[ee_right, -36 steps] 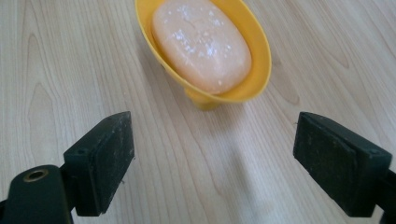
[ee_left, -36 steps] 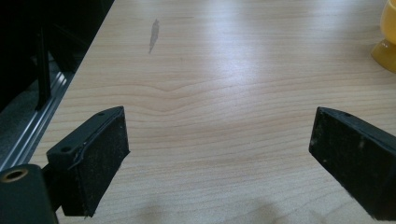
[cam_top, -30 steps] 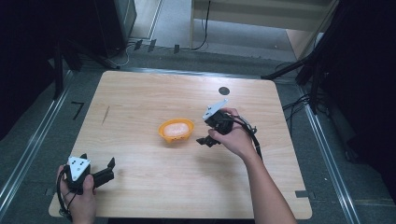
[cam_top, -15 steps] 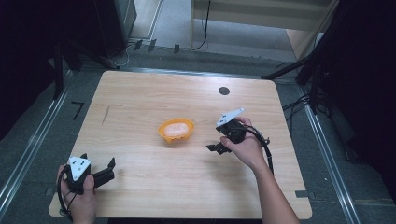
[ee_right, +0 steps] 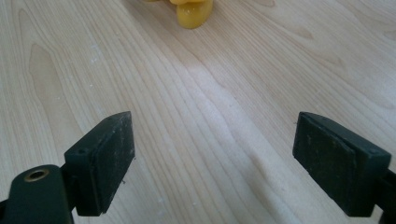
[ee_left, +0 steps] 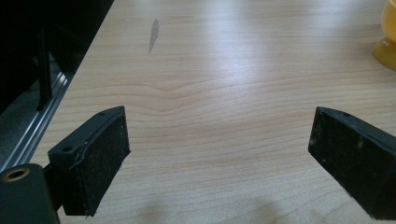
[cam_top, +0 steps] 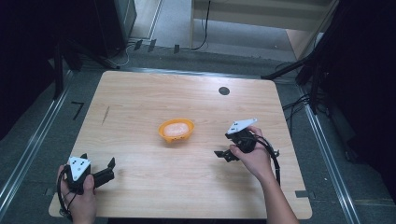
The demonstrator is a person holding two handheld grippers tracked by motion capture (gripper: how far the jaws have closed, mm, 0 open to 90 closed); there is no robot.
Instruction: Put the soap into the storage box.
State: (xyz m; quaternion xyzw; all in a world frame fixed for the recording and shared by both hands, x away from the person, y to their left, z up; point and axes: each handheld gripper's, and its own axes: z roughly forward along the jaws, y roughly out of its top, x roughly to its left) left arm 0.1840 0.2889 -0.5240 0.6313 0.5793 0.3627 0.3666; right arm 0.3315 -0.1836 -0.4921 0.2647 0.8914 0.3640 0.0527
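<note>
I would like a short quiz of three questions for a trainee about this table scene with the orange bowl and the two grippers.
1. True or false: the right gripper holds the orange bowl.
2. What lies between the jaws of the left gripper? A) the bowl B) bare table C) a cable
3. Name the small dark mark on the table beyond the bowl.

Key:
1. False; its jaws stand open, apart from the bowl.
2. B
3. A round black spot near the far edge.

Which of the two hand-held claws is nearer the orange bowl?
The right claw, just right of the orange bowl holding something pale pink. The left claw sits farther off, by the near left corner of the wooden table.
</note>
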